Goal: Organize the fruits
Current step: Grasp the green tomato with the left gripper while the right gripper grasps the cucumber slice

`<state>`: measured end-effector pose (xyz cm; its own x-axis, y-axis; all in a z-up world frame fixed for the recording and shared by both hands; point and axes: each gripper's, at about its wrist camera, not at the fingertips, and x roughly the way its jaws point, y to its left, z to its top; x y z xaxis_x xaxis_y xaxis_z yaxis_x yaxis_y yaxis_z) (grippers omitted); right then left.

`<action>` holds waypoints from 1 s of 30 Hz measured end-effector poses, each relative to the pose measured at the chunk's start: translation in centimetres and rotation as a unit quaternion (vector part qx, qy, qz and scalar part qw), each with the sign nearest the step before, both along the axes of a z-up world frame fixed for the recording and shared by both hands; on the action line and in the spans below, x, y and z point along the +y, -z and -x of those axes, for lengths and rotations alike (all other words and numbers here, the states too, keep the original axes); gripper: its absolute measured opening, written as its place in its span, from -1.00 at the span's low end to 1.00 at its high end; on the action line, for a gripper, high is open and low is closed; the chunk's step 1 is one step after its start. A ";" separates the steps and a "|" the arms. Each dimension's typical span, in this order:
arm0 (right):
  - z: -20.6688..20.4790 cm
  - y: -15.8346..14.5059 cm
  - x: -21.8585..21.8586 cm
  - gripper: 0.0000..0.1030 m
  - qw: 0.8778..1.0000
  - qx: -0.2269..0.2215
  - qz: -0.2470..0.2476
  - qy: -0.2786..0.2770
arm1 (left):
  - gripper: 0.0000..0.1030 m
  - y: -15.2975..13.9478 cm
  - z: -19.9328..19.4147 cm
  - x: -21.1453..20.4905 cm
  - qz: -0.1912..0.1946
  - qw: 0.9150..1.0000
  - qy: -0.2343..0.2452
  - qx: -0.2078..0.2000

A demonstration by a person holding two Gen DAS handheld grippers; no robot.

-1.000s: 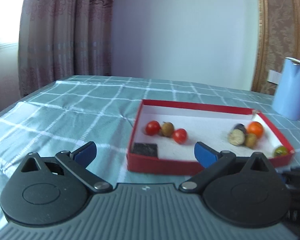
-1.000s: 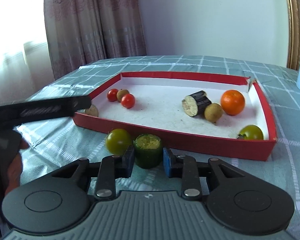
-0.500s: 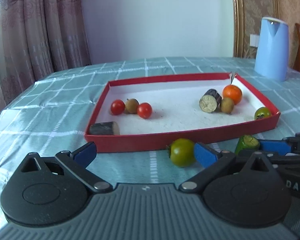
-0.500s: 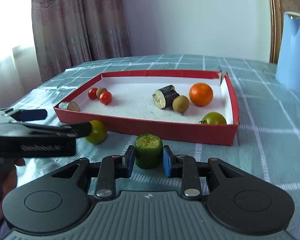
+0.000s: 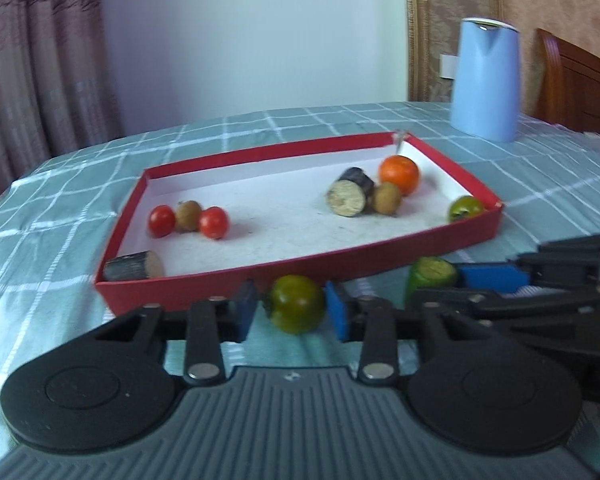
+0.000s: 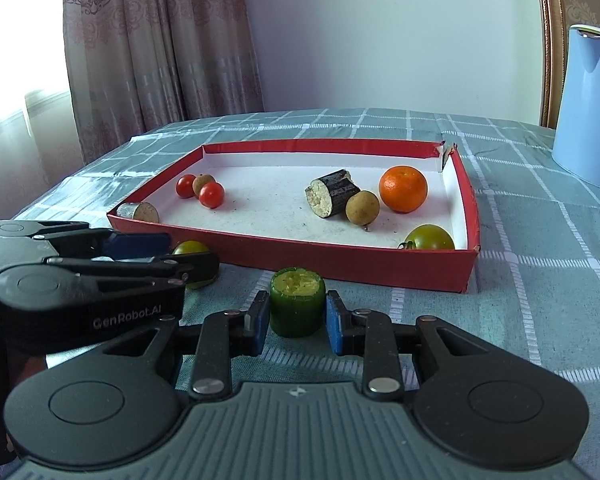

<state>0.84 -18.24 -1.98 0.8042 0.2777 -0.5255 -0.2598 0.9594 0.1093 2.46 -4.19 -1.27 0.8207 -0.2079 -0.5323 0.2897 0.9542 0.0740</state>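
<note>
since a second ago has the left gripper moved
Yes. The left gripper has closed in around the green tomato in front of the red tray.

Each gripper, the left gripper (image 5: 290, 312) and the right gripper (image 6: 296, 322), has a ribbed grey body, 2 round black discs, black linkage arms with silver rivets, and 2 blue pads (image 6: 335, 324). White "GenRobot.AI" lettering marks the left one's side.
</note>
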 end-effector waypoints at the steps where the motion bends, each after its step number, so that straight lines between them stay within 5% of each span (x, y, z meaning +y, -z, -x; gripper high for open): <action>1: 0.0 0.0 0.0 -0.45 1.000 0.000 -0.001 0.000 | -0.42 0.0 0.1 -0.1 -0.002 1.000 0.002 -0.003; 18: -0.2 -0.3 -0.3 -0.44 1.000 -0.014 -0.013 0.004 | -0.44 -0.8 1.9 1.5 0.038 0.999 0.007 -0.036; 30: 1.3 -2.3 -0.4 -0.44 0.996 -0.084 -0.020 0.007 | -0.44 -2.2 2.1 1.6 0.033 0.998 -0.022 -0.046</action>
